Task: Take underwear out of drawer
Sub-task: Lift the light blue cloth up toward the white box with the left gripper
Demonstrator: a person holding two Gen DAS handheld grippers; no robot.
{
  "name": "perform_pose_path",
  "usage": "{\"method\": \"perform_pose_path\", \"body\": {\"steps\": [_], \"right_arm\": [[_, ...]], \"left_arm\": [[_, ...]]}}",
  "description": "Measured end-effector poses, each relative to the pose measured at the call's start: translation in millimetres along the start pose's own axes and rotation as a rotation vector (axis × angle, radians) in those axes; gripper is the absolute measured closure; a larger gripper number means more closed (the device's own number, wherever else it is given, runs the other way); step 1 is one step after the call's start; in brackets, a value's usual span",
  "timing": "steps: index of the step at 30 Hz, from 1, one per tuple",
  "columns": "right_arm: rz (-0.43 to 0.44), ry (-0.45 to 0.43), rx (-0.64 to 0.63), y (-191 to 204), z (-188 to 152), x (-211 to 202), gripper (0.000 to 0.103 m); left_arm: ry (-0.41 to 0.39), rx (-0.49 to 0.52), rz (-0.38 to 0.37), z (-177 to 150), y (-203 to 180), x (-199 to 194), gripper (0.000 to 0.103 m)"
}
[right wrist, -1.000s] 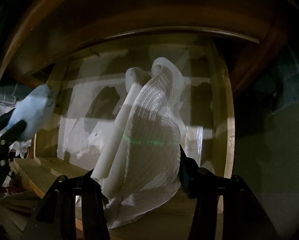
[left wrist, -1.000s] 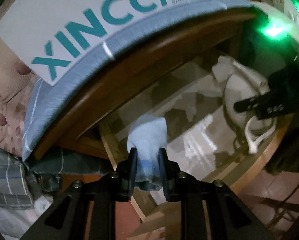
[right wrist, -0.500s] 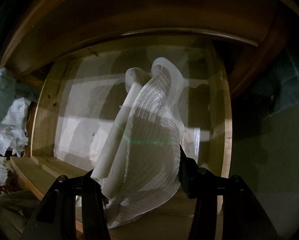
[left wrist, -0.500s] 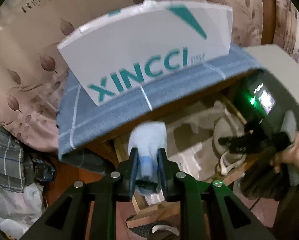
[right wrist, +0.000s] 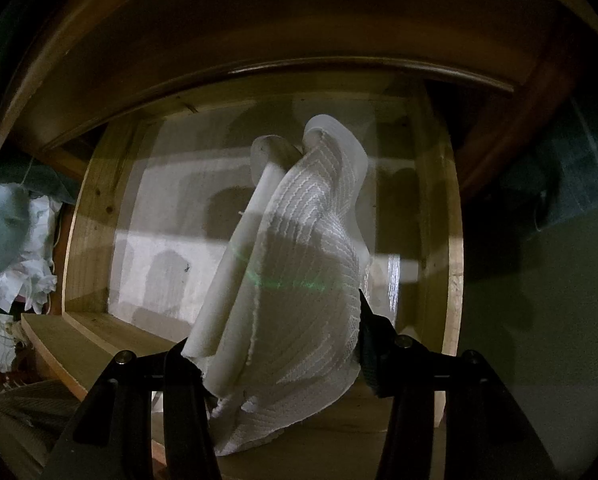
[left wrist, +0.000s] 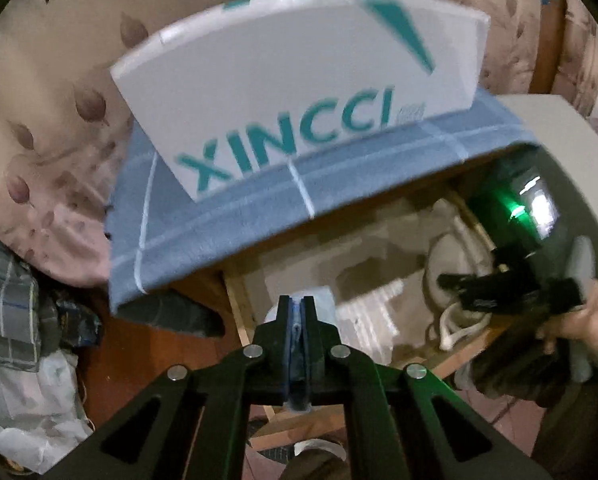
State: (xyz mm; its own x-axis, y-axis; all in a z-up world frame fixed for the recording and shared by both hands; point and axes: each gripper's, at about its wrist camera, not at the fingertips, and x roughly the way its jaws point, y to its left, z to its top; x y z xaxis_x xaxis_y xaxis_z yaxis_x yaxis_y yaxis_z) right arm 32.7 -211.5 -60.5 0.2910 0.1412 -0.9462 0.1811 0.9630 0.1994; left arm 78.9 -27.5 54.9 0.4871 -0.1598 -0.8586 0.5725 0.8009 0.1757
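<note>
Underwear: pale blue piece pinched tight in left gripper outside drawer, white piece clamped in right gripper above drawer floor, so I'd lift w/o snagging.

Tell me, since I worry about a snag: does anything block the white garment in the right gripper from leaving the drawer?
Nothing visible does. The right gripper holds the white garment over the open drawer; only the dresser top overhangs further back.
</note>
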Motion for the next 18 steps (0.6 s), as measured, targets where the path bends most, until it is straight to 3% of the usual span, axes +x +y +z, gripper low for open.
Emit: {"method": "perform_pose_path", "body": {"steps": [4,7,18], "right_arm": [[0.008,0.007,0.003,1,1,1,0.056],[0.007,0.009,-0.002,1,1,0,0.056],[0.011,0.01,0.004,1,1,0,0.056]], "left_arm": [[0.054,-0.016,-0.023,-7,4,26,0.099],[0.051,-0.019,-0.039,-10,6,28,0.099],[-0.003,-0.001,-0.047,-1,-2,-8,0.099]]}}
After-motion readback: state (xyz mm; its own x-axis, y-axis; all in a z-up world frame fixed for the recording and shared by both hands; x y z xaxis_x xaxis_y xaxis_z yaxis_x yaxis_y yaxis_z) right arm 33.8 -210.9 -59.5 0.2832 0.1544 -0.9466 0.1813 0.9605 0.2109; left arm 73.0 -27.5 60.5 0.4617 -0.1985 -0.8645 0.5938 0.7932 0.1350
